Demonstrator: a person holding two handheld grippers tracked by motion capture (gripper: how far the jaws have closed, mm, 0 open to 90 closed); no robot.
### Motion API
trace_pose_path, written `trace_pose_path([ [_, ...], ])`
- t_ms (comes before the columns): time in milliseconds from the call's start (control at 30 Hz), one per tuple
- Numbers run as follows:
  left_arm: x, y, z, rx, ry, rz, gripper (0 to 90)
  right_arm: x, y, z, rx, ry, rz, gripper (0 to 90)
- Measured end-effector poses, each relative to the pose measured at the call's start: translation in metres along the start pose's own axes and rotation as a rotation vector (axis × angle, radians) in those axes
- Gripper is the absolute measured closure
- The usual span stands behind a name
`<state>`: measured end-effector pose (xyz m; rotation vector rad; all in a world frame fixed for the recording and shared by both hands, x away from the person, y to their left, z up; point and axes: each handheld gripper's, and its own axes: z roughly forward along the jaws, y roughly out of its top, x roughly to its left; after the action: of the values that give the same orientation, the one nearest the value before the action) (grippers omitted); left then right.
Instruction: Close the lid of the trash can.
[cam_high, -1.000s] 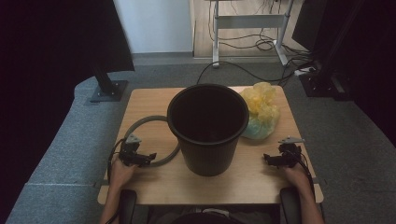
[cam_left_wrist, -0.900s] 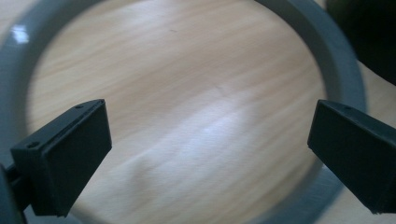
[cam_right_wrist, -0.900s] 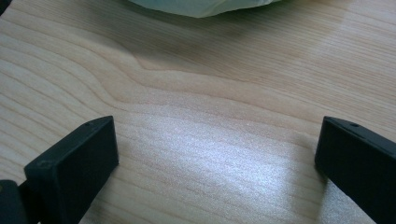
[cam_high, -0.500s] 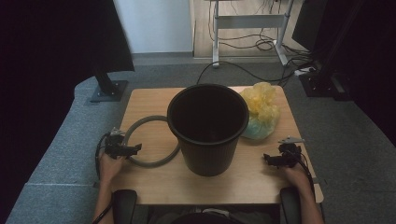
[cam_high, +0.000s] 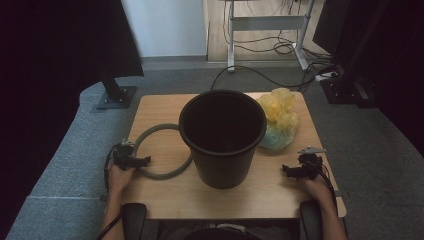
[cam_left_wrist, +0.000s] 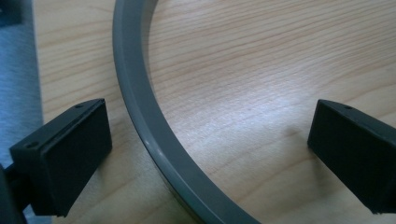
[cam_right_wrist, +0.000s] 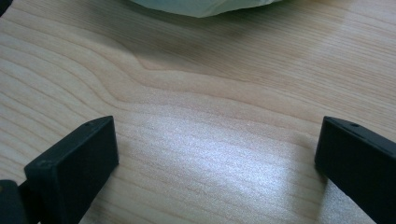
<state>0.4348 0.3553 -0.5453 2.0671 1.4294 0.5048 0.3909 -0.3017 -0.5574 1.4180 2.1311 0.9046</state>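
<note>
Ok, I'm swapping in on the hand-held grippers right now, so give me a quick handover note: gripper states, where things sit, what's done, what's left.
Left hand-held gripper: open, jaws straddling the grey ring, not clamped.
Right hand-held gripper: open over bare table, near the plastic bag.
Black bucket stands upright mid-table; the ring lies flat at its left, partly behind it; the bag lies at its right.
Done: nothing gripped or lifted.
Left: probably close on the ring, then fit bag and ring to the bucket.

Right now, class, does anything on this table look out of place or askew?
The grey ring lies flat on the table beside the black bucket, not on its rim. Nothing looks spilled or damaged.
</note>
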Motion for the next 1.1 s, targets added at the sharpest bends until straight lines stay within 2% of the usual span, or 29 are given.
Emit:
trace_pose_path([
  [300,0.002,0.001,0.001,-0.020,0.023,-0.027,1.8,0.000,0.000,0.000,0.001,0.005,-0.005,0.0],
  [367,0.003,0.001,-0.001,-0.049,0.022,-0.031,10.9,0.000,0.000,0.000,0.001,0.006,-0.006,0.0],
  [400,0.004,0.001,-0.001,-0.058,0.026,-0.034,18.5,0.000,0.000,0.000,0.001,0.006,-0.006,0.0],
  [567,0.008,0.003,-0.002,-0.076,0.046,-0.061,36.5,0.000,0.000,0.000,0.001,0.006,-0.006,0.0],
  [767,0.015,0.007,-0.002,-0.069,0.083,-0.118,70.5,0.000,0.000,0.000,0.001,0.006,-0.006,0.0],
  [900,0.015,0.013,-0.001,-0.037,0.095,-0.108,77.5,0.000,0.000,0.000,0.001,0.006,-0.005,0.0],
  [1100,0.019,0.016,-0.002,-0.020,0.072,-0.146,78.5,0.000,0.001,0.001,0.000,0.008,-0.009,0.0],
])
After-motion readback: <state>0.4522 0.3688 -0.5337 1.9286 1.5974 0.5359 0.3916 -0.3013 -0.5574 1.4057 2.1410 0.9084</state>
